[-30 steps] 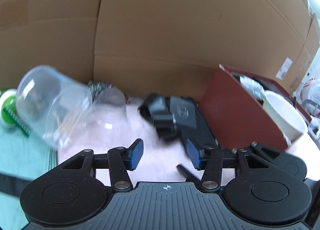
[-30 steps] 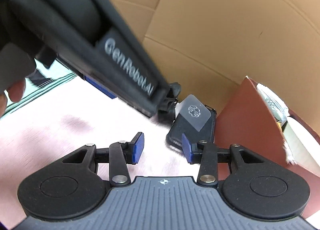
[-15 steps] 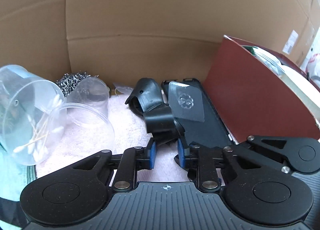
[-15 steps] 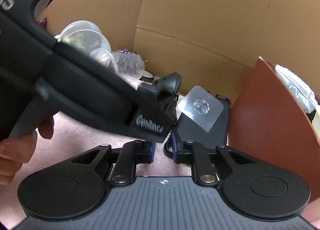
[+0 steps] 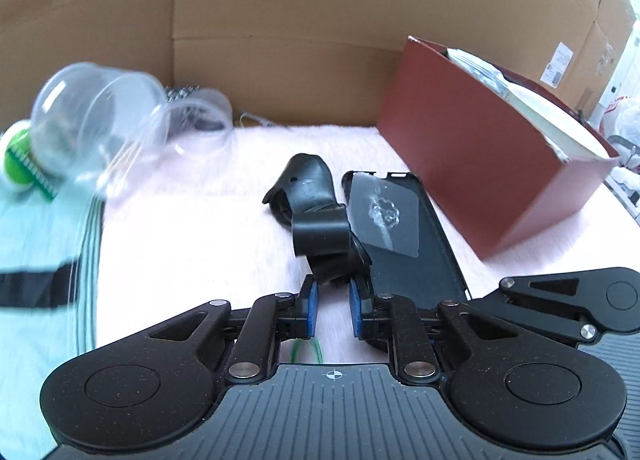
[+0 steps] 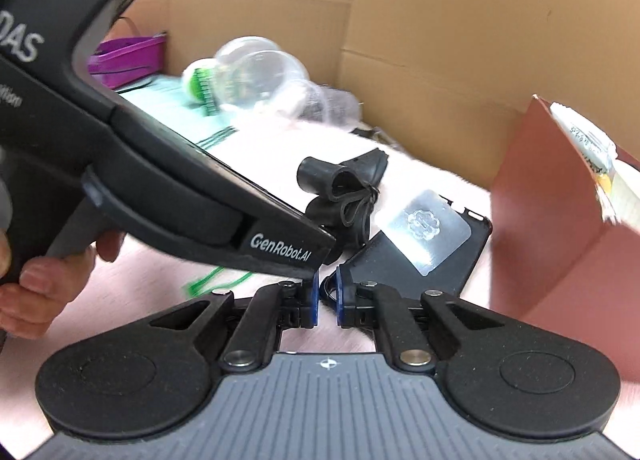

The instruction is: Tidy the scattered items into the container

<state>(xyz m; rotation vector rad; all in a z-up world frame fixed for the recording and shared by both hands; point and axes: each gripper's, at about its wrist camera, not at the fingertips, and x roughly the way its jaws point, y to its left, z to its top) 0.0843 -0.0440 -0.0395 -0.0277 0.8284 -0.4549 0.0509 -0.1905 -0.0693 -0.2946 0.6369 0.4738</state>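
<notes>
A black rubber strap piece (image 5: 316,196), folded and tied, hangs over the pink towel (image 5: 192,244). My left gripper (image 5: 333,302) is shut on its near end; in the right wrist view the left gripper's body (image 6: 168,196) crosses the frame, with the strap piece (image 6: 340,184) at its tip. A black phone case (image 5: 412,260) with a clear flower sticker (image 5: 384,216) lies beside it. My right gripper (image 6: 327,296) is closing on the phone case (image 6: 408,260) at its near corner, with the thin black rim between the pads. The red-brown box (image 5: 480,164) stands to the right.
Clear plastic cups (image 5: 96,128) lie at the left with a green-lidded tub (image 5: 18,160) and a steel scrubber (image 5: 182,94). A mint cloth (image 5: 36,260) covers the left edge. A cardboard wall (image 5: 300,12) closes the back. A green rubber band (image 6: 216,280) lies near a hand (image 6: 36,292).
Both grippers' jaws went from wide apart to nearly together. The left one came in around the black strap piece and closed on it. The right one moved onto the phone case's corner.
</notes>
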